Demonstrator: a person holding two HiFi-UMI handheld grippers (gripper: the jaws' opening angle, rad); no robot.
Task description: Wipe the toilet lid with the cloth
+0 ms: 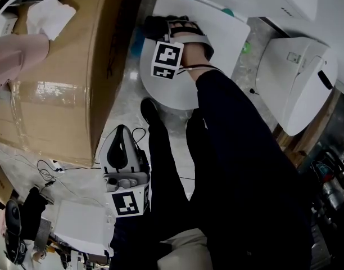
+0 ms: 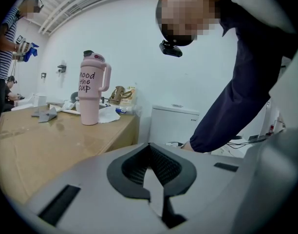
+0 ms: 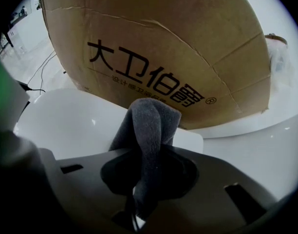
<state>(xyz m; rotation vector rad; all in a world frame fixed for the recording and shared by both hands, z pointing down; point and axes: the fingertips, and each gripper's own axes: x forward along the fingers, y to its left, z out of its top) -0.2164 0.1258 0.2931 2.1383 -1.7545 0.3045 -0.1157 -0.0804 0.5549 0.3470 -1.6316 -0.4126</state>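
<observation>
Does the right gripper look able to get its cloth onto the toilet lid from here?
Probably yes: the right gripper, shut on the cloth, is right over the white toilet lid, with nothing between them; the cardboard box stands off to one side.

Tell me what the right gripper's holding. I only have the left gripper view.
Observer: The right gripper is shut on a dark grey fleecy cloth.
Operator: On the lid?
Observer: Head view puts the cloth over the edge of the white plastic toilet lid nearest the brown cardboard box.
Operator: And my gripper?
Observer: The left gripper hangs low beside the person's dark trouser leg, apart from the lid.
</observation>
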